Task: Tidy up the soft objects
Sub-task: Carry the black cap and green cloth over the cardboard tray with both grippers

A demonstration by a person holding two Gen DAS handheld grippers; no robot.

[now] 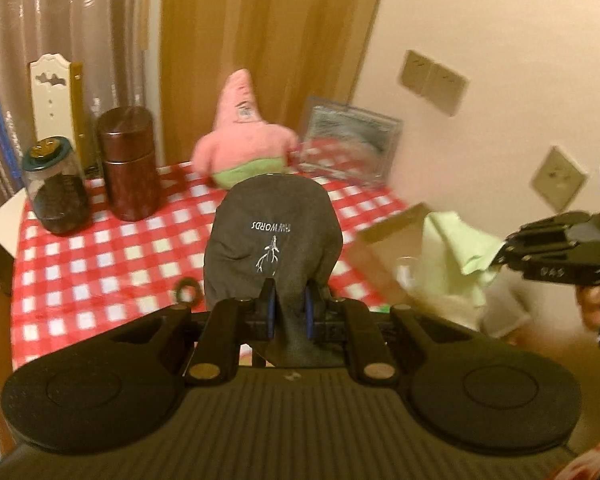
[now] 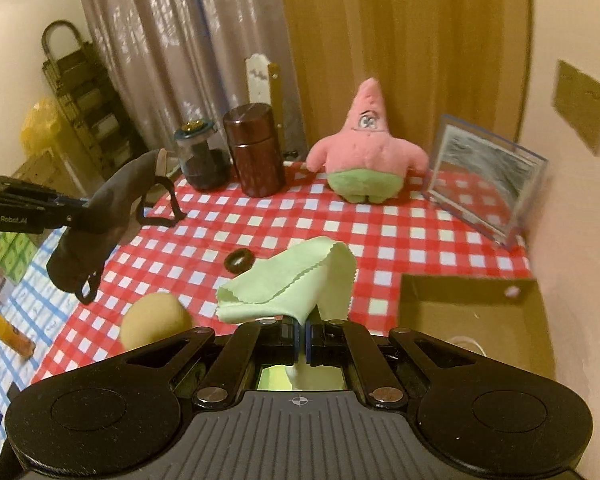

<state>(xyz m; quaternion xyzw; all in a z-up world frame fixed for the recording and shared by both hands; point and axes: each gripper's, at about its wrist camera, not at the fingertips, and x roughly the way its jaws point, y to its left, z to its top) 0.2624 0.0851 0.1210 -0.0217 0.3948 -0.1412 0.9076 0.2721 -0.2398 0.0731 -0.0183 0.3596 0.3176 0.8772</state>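
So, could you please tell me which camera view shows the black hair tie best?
The right wrist view: the black hair tie lies fully visible on the checked tablecloth. The left wrist view shows it blurred beside the grey pouch.

One pink plush toy (image 2: 366, 152), one grey mask (image 1: 274, 240), one green cloth (image 2: 292, 284), two jars (image 2: 255, 150), one hair tie (image 2: 239, 260), one yellow ball (image 2: 154, 320), one cardboard box (image 2: 472, 312).

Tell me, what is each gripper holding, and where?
The left gripper pinches the dark grey pouch at its narrow end. The right gripper pinches the green cloth by one edge.
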